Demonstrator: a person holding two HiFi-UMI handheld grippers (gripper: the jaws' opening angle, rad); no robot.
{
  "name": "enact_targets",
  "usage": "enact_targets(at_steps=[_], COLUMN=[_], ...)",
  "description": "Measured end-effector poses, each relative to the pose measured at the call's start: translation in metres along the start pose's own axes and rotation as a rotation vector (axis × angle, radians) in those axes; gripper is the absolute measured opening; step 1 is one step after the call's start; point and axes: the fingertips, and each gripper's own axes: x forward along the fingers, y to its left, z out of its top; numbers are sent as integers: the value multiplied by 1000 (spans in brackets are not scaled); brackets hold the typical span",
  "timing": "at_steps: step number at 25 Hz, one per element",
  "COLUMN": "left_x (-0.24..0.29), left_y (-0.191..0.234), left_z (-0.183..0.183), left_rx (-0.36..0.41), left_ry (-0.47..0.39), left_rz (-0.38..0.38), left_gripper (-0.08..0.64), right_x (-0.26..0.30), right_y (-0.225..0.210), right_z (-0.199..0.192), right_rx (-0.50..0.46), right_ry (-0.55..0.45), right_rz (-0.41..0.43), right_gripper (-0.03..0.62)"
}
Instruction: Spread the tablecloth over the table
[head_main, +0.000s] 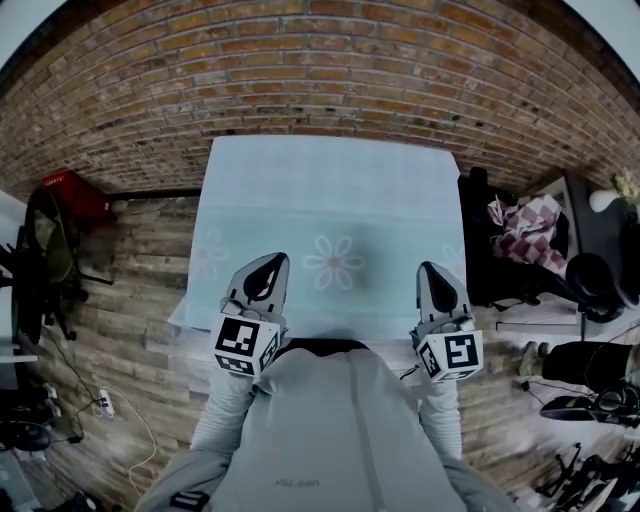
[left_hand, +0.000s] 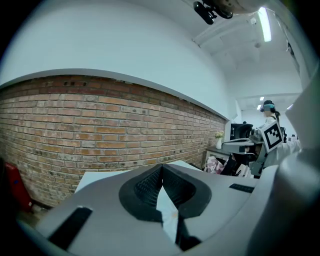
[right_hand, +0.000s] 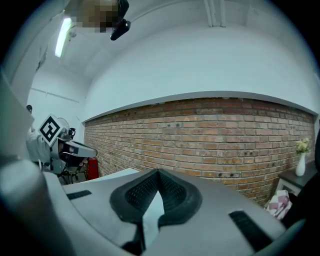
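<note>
Our left claw (head_main: 268, 262) and right claw (head_main: 434, 270), both shut, hover over a soft, light tablecloth (head_main: 330, 195), best pinched, we judge, at its near corners.

The flat tablecloth (head_main: 330, 200) leaves open room across the middle of the frame, but a brick wall (head_main: 320, 70) closes off its upper edge, dark furniture (head_main: 485, 250) stands just beside its right edge, and a chair (head_main: 45, 260) stands far left beyond a strip of wooden floor (head_main: 150, 270).
</note>
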Motion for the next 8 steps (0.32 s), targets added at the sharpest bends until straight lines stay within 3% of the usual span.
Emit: enact_targets(at_steps=[8], left_x=[-3], left_y=[2], left_z=[3], left_rx=[-16], left_ry=[-13], left_rz=[5], left_gripper=[23], right_x=[2], right_y=[4], right_z=[4], right_rx=[-11], right_ry=[-9], right_rz=[8], right_gripper=[21])
